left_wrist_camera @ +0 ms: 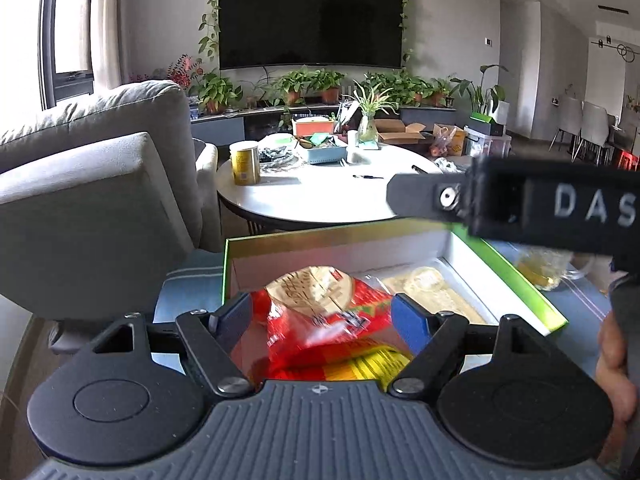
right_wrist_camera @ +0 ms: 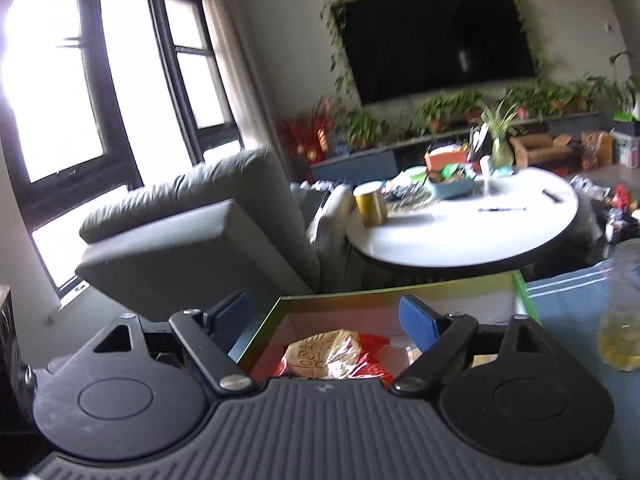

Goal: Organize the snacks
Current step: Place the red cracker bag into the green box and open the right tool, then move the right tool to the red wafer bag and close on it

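A green-rimmed cardboard box (left_wrist_camera: 516, 276) stands open on a blue cloth. A red and yellow snack bag (left_wrist_camera: 320, 320) with a round cracker picture lies in its left part, between the blue pads of my left gripper (left_wrist_camera: 324, 314), whose jaws stand wide apart. A pale snack packet (left_wrist_camera: 436, 288) lies in the box's right part. In the right wrist view the box (right_wrist_camera: 360, 304) and the snack bag (right_wrist_camera: 332, 354) lie just below my open, empty right gripper (right_wrist_camera: 328, 316). The right gripper's black body (left_wrist_camera: 520, 204) crosses above the box in the left wrist view.
A grey sofa (left_wrist_camera: 100, 184) stands left of the box. A round white table (left_wrist_camera: 320, 192) behind it holds a yellow can (left_wrist_camera: 245, 162), a blue tray and a plant. A glass jar of yellow liquid (right_wrist_camera: 622, 312) stands right of the box.
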The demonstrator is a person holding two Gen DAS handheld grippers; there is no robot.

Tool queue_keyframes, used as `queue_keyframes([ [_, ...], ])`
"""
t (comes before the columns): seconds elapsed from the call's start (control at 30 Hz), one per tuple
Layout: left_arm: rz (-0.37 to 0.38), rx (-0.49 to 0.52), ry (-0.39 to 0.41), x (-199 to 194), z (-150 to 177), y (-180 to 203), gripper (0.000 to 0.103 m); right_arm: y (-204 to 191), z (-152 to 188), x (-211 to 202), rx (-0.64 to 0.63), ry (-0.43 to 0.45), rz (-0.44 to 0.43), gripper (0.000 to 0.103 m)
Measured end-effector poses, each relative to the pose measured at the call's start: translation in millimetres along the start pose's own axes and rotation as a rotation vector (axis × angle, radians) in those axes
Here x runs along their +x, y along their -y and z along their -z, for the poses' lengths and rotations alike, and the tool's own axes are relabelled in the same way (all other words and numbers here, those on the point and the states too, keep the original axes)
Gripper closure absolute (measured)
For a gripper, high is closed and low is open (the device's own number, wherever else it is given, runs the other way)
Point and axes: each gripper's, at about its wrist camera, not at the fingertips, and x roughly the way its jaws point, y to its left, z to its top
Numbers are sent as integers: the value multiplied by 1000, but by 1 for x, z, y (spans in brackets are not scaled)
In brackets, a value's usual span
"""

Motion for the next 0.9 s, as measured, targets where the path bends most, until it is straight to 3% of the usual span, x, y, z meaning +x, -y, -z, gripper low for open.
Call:
queue_keyframes([
  [0.13, -6, -11, -14, -19, 3, 10, 29, 3, -3, -24, 15, -13, -24, 38],
  [0.4, 8, -55, -66, -61, 32, 23, 28, 3, 13, -76, -111, -22, -4, 37],
  [0.63, 34, -97, -120, -93, 74, 29, 27, 20, 55, -109, -51, -160, -32, 37],
  [0.9, 79, -107, -186, -117, 118, 36, 27, 20, 89, -106, 95, -362, -121, 37],
])
